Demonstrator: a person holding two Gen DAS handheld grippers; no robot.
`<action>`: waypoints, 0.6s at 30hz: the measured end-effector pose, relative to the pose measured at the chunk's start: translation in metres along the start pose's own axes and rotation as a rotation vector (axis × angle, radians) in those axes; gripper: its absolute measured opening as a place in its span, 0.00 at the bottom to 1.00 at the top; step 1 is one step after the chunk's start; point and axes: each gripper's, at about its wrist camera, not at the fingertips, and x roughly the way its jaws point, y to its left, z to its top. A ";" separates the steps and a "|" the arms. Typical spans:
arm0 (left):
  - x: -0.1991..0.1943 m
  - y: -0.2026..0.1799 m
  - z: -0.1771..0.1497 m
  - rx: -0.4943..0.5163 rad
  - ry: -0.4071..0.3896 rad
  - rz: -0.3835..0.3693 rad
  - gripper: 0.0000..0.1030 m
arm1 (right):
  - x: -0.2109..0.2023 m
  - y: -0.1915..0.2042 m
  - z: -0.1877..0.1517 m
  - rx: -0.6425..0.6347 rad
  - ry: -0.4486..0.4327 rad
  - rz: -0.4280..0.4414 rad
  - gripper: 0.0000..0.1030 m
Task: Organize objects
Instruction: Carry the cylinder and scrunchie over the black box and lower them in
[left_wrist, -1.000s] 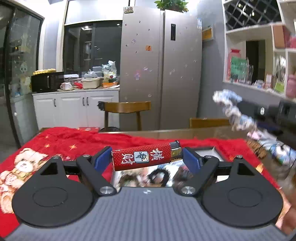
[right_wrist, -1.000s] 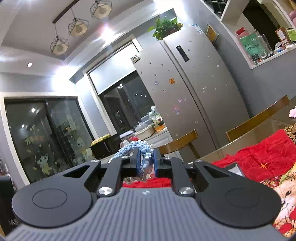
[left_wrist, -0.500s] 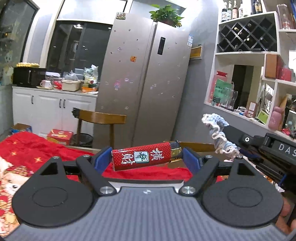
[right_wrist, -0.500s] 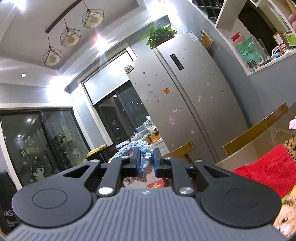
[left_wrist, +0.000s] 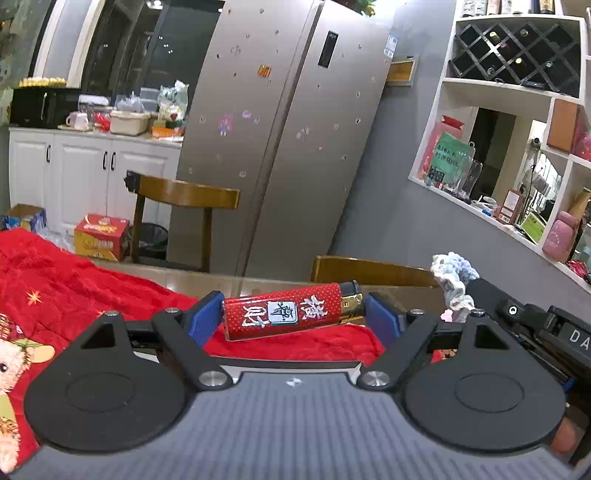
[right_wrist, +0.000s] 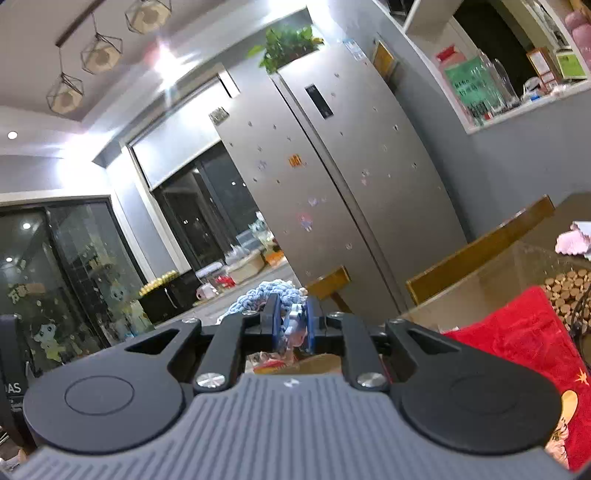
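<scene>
Both views have swung away from the table while my left gripper (left_wrist: 293, 320) clamps the red lighter (left_wrist: 282, 316) endwise and my right gripper (right_wrist: 290, 324) pinches the crocheted scrunchie (right_wrist: 258, 297), so tilting could slip the lighter out.

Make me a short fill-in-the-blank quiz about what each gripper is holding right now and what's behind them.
1. The left gripper is shut on a lighter whose body is ____.
2. The right gripper pinches a blue and white crocheted ____.
3. The cloth on the table is ____.
4. On top of the fridge stands a green ____.

Missing words: red; scrunchie; red; plant
</scene>
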 end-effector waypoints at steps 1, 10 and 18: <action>0.006 0.002 -0.002 0.002 0.012 -0.005 0.83 | 0.005 -0.003 -0.002 0.005 0.019 -0.008 0.16; 0.045 0.021 -0.026 0.010 0.089 -0.009 0.83 | 0.029 -0.018 -0.020 0.028 0.091 -0.068 0.16; 0.068 0.028 -0.048 0.015 0.108 -0.014 0.83 | 0.041 -0.028 -0.032 0.025 0.132 -0.109 0.16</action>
